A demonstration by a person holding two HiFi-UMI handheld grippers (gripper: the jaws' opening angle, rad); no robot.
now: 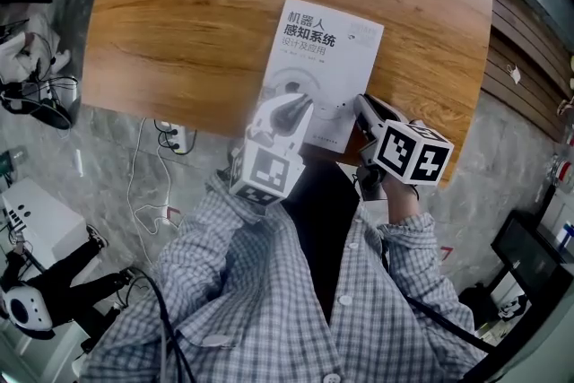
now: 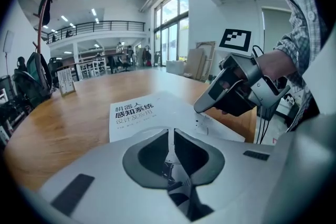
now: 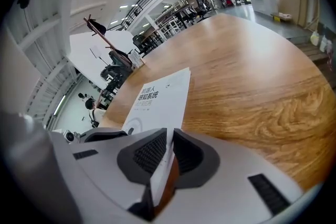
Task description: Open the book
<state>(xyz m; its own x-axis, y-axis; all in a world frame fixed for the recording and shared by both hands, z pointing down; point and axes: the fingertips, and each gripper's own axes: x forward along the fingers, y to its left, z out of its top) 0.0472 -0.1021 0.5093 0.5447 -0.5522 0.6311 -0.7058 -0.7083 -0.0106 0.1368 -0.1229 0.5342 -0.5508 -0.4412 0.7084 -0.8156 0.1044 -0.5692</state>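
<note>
Your right claw is pinching the right edge of the book close to its near corner. The jaws are pressed almost together, with only the white cover's edge in the slit between them. You should be taking just the cover here, not a wad of pages; I cannot tell how many leaves are in the pinch. For the lift, be swinging that edge up and over toward the left, in an arc about the spine side. Pulling it straight toward you is likely to drag the book off the near rim.

Your left claw is pressed shut and empty, hanging over the near left part of the cover; whether it is touching, I cannot tell. You could be using it to pin the book down, but it should be clearing off before the cover is coming across.

The book is lying closed, flat and face up. It is a slim white paperback with dark title print toward its far left and a grey round graphic nearer you. Its cover is looking thin and bendy. It is sitting on the near right part of the wooden table, its near edge right at the table's rim.
</note>
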